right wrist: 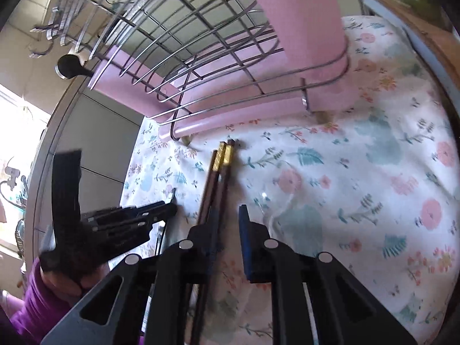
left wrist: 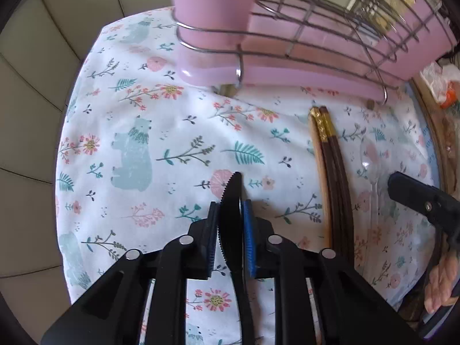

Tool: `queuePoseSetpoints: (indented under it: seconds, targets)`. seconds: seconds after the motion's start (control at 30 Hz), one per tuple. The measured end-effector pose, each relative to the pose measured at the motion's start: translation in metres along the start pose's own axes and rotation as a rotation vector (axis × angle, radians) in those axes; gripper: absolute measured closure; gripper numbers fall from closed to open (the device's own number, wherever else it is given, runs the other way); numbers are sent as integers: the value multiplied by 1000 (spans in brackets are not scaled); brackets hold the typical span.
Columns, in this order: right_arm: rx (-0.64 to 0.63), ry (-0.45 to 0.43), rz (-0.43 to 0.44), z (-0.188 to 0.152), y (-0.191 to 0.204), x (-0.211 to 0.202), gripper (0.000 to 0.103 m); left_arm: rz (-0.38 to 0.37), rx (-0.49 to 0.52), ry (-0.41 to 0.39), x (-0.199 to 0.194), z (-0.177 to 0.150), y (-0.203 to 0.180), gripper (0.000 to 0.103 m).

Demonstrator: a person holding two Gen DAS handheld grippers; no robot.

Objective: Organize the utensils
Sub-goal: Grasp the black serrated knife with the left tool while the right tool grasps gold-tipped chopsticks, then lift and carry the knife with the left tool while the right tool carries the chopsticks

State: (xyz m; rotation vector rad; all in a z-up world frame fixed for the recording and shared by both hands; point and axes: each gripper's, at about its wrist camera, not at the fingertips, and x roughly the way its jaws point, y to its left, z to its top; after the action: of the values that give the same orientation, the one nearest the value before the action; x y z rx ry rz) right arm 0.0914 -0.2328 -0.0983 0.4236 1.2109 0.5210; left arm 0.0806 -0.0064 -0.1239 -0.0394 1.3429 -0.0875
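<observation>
My left gripper [left wrist: 230, 221] is shut on a black serrated plastic knife [left wrist: 231, 201], held above the floral cloth; its blade tip points forward past the fingertips. Brown chopsticks with gold bands [left wrist: 327, 158] lie to its right, with a clear plastic spoon [left wrist: 371, 166] beside them. My right gripper [right wrist: 227, 218] is open over the cloth, with the chopsticks [right wrist: 218, 172] passing under its left finger. The clear spoon [right wrist: 276, 201] lies faintly just ahead of its right finger. The left gripper also shows in the right wrist view [right wrist: 126, 218], at the left.
A pink utensil rack with a wire basket [left wrist: 316, 23] stands at the back of the floral tablecloth [left wrist: 143, 100]; it also shows in the right wrist view [right wrist: 201, 57]. Metal utensils [right wrist: 57, 8] hang at the upper left. A wooden edge [left wrist: 442, 143] borders the cloth on the right.
</observation>
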Motion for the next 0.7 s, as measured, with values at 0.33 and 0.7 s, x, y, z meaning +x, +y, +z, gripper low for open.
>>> queuePoseSetpoints:
  seconds: [0.33,0.7]
  targets:
    - [-18,86,-149,31,20,50,88,-105,-70,-87,-30,-17,42,87]
    - [-17,42,-206,32,23,56,94,-165,-68,-172,-58,-25,54,87]
